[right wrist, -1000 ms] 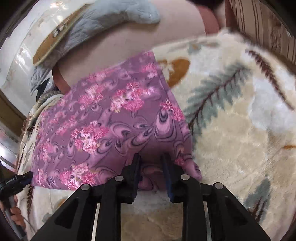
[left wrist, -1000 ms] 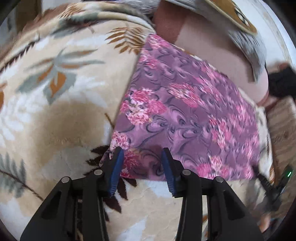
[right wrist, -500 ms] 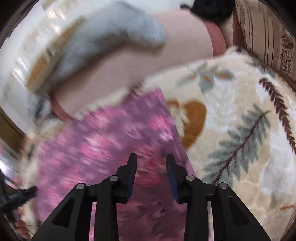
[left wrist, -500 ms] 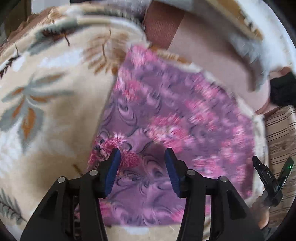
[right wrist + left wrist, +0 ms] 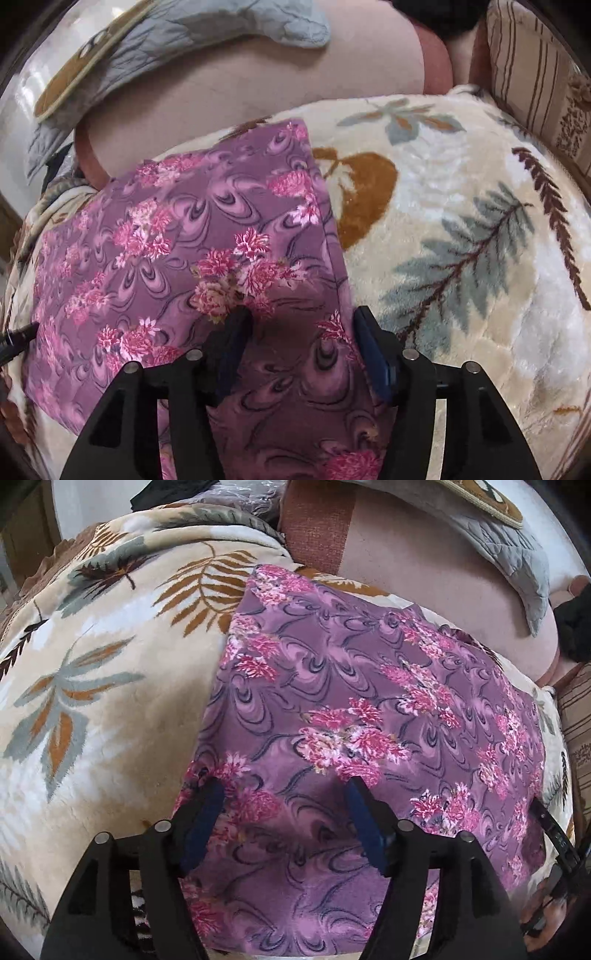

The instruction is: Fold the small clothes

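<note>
A purple cloth with pink flowers (image 5: 351, 701) lies flat on a cream blanket with a leaf print (image 5: 92, 664). My left gripper (image 5: 284, 805) hovers over the cloth's near left part. Its jaws are opening, and the cloth lies under them, not pinched. In the right wrist view the same cloth (image 5: 177, 240) covers the left half, and my right gripper (image 5: 301, 328) stands over its right edge. Its jaws are opening too, with nothing gripped. The right gripper's black tip (image 5: 550, 827) shows at the cloth's far right side.
Behind the blanket (image 5: 461, 221) rises a pink sofa cushion (image 5: 424, 572) with a grey quilted pillow (image 5: 509, 542) on it. A striped cushion (image 5: 524, 62) borders the right side. A dark item (image 5: 572, 627) lies at the far right.
Both grippers have moved forward from the cloth's near edge to over the cloth. The jaws of both have widened.
</note>
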The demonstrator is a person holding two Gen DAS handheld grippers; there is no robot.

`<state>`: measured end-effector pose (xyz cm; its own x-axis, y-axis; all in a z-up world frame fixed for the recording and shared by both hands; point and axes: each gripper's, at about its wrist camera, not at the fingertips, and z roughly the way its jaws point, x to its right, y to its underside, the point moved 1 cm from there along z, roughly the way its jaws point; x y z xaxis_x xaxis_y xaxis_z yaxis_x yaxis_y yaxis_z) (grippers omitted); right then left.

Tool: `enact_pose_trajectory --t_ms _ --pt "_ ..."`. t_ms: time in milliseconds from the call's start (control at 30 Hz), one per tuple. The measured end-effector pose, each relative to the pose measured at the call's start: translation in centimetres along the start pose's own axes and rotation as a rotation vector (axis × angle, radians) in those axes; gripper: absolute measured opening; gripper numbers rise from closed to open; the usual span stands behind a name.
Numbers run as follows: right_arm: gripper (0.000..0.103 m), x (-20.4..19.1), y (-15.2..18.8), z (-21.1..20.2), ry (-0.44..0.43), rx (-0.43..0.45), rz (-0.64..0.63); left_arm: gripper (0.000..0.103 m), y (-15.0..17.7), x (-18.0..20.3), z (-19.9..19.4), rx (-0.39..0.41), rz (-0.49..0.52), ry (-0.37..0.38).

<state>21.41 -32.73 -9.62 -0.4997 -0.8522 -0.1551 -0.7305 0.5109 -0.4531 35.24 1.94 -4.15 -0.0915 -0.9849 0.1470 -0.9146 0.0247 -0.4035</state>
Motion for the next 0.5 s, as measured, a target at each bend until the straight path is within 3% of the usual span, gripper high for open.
enact_pose_trajectory --t_ms 100,300,467,500 --pt "0.061 0.6 -0.5 -0.1 -0.019 -0.028 0.051 0.070 -0.1 -0.1 0.0 -0.013 -0.006 0.003" --pt "0.062 2.1 -4.5 -0.3 -0.042 0.027 0.127 0.070 -3.3 -0.6 -0.9 -0.004 -0.038 0.028" --pt "0.061 2.7 -7.6 3.4 -0.126 -0.026 0.238 0.070 -6.7 -0.8 0.6 -0.028 -0.053 -0.006" --pt "0.036 2.5 -8.1 4.1 -0.144 -0.049 0.244 0.070 -7.1 -0.8 0.8 -0.024 -0.057 -0.006"
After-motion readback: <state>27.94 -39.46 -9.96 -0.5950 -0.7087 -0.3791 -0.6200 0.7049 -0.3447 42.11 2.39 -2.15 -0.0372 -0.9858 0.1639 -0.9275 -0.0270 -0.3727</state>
